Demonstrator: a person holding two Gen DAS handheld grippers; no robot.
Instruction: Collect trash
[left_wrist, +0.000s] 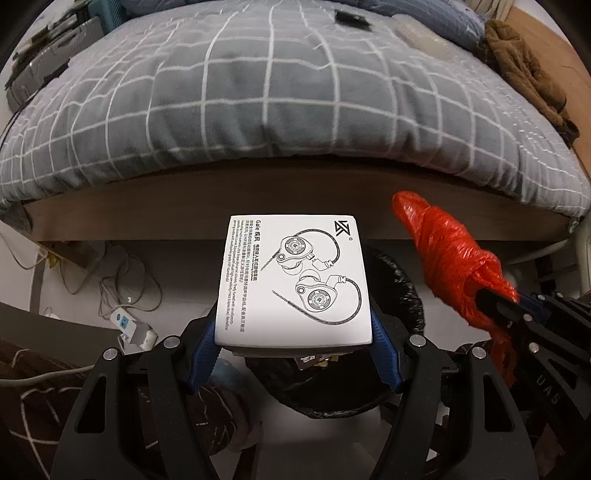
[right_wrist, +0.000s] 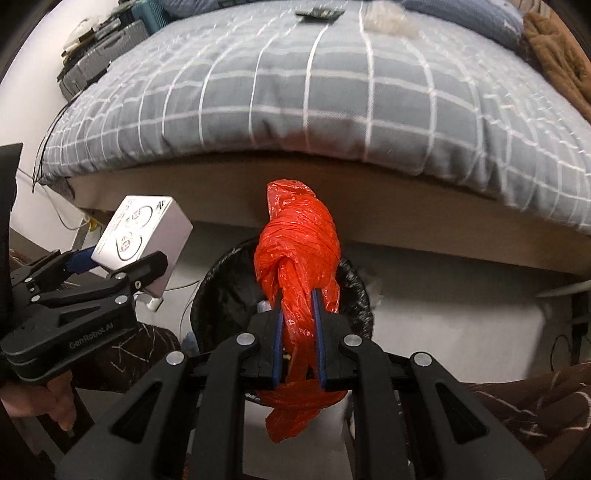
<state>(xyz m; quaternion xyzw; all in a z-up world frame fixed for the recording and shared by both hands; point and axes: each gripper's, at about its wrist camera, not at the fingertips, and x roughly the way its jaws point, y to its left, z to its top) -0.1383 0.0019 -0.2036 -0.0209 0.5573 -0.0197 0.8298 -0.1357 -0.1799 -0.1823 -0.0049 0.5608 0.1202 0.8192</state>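
Both tongs clamped over black-lined bin (right_wrist: 354, 295): left gripper (left_wrist: 291, 332) wide on white earphone box (left_wrist: 293, 280), right gripper (right_wrist: 297, 343) nearly shut on knotted red bag (right_wrist: 295, 243); off-centre box may clip bin's rim and miss.

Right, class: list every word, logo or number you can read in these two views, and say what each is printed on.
"Gale": white box, beside the earphone drawing.
"KZ" logo: same box, top corner.
Small print on the box: too small to read.
"GenRobot.AI": left hand-held gripper, on its body.
"UAS": right hand-held gripper, partly visible lettering.
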